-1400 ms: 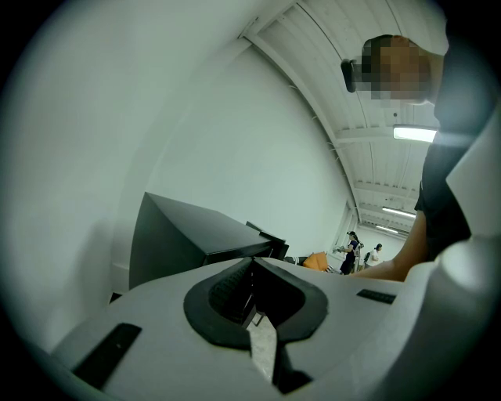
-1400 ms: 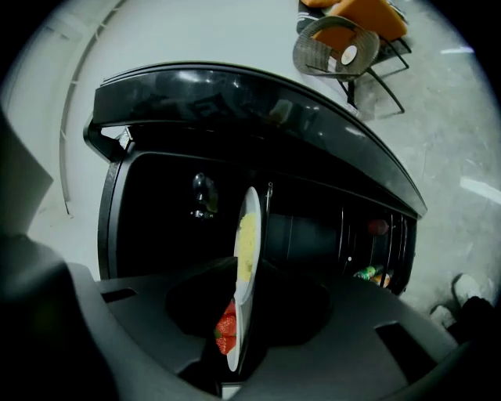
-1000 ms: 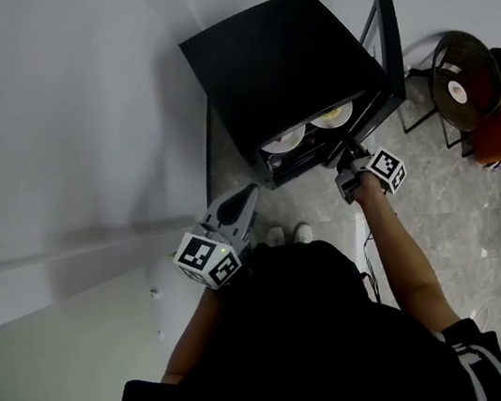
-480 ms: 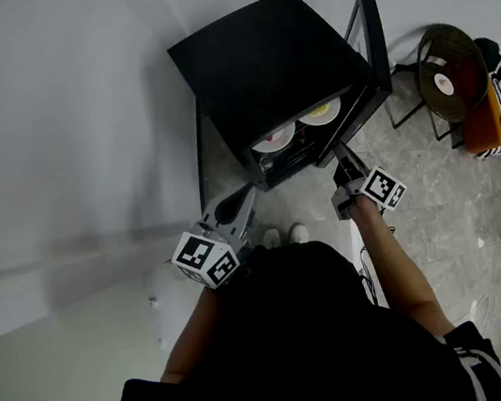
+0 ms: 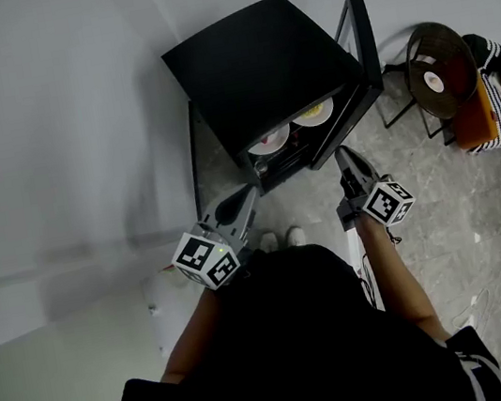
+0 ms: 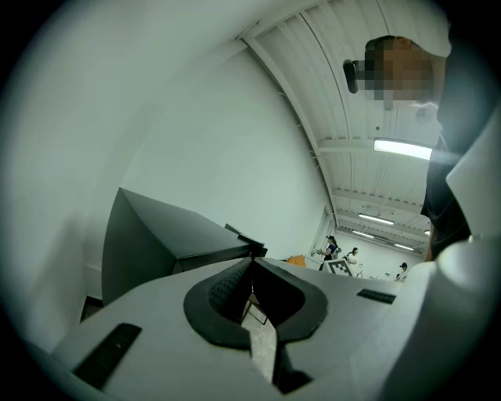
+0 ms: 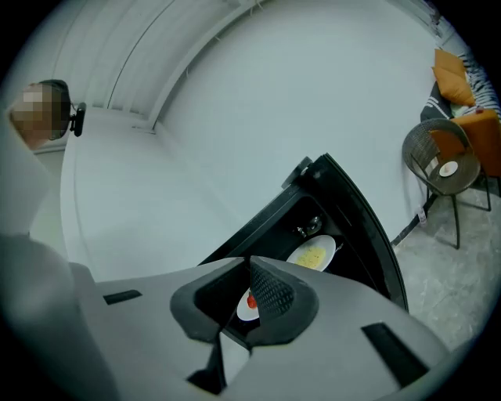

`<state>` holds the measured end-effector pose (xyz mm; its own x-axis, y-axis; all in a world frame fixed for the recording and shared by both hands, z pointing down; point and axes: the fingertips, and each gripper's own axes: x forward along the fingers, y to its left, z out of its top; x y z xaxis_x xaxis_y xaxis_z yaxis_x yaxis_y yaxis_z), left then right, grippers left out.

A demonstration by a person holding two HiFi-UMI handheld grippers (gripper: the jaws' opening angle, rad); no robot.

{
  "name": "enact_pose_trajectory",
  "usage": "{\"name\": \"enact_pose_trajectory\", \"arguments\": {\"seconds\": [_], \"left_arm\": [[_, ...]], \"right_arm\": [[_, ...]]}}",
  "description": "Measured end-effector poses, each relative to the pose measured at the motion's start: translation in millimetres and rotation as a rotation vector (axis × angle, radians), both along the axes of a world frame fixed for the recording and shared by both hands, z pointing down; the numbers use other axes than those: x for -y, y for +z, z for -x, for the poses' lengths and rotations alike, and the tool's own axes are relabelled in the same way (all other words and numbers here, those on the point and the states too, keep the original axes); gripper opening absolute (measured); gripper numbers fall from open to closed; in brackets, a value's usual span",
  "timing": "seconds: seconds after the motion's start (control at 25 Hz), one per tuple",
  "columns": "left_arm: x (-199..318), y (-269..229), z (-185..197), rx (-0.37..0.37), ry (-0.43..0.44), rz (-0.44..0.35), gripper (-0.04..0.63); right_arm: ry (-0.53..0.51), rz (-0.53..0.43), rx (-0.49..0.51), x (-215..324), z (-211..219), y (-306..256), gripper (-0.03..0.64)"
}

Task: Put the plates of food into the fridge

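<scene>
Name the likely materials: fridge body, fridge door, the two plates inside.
Fridge body: matte black flat panels with a faint sheen; painted metal or plastic, can't tell which.
Door: black frame; the panel looks see-through in the head view, so probably glass.
Plate with red food and plate with yellow food: smooth white, likely ceramic, possibly melamine.

I read workshop-like hall: strip lights (image 6: 401,148) on ribbed ceiling (image 6: 337,94) over left tongs (image 6: 252,262), people (image 6: 331,247) far ahead, stone floor (image 5: 441,201) below.

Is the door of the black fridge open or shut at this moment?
Open. The door stands swung out to the side, and two plates of food show inside the fridge.
</scene>
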<state>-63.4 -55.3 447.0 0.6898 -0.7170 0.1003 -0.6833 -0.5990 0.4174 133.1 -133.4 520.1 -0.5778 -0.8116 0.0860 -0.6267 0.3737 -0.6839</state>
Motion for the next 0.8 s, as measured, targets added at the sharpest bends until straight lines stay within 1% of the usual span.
{"name": "enact_pose_trajectory", "arguments": {"seconds": [0.12,0.28,0.44,0.68,0.8], "left_arm": [[0,-1,0,0.004,0.006,-0.008,0.024],[-3,-2,-1,0.011,0.030,-0.019,0.023],[-7,-2,-3,0.006,0.045,-0.020,0.025],[-13,0,-6,0.036,0.092,-0.037,0.025],[-18,-1,-8,0.039,0.110,-0.042,0.025]], "right_arm": [[-0.017,-0.034,-0.043,-11,6,-10,0.040],[-0.050,-0.072,-0.127,-26,17,-16,0.040],[-0.063,-0.098,-0.169,-40,23,-25,0.040],[-0.083,-0.179,-0.267,-59,35,-47,0.040],[-0.094,-0.256,-0.306,-71,46,-66,0.040]]}}
